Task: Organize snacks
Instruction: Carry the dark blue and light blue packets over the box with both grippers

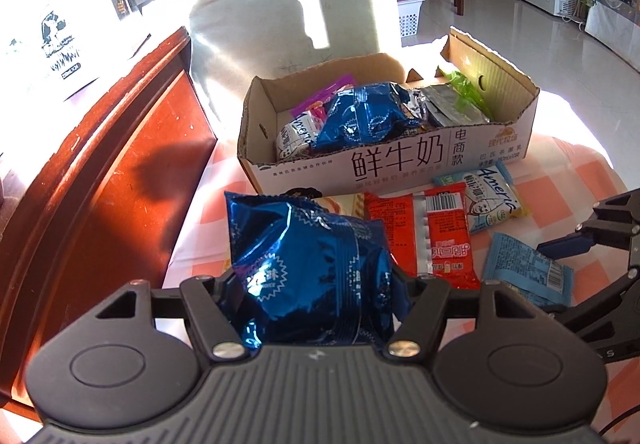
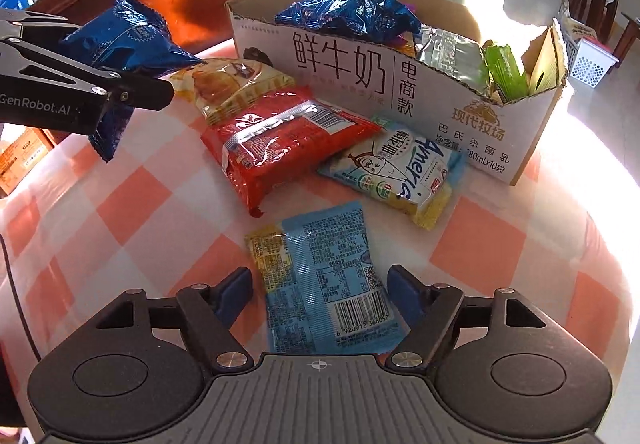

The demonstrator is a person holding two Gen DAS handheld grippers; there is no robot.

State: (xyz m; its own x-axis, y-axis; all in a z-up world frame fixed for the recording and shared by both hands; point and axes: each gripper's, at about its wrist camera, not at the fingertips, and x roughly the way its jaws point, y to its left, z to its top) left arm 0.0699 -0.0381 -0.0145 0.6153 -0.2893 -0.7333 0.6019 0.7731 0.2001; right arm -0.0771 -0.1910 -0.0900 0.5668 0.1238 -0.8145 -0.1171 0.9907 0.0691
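Two blue packets (image 1: 312,264), perhaps more.

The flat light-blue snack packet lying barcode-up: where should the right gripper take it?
Grip the flat light-blue snack packet across its long side edges, coming from above. It lies flat on the checked tablecloth, already between the open right gripper fingers.

Checked orange-and-white tablecloth (image 2: 132,203) carries the milk carton box (image 2: 400,99), a yellow packet (image 2: 236,83), red packet (image 2: 280,139), "Americ" packet (image 2: 400,171), light-blue packet (image 2: 324,276).
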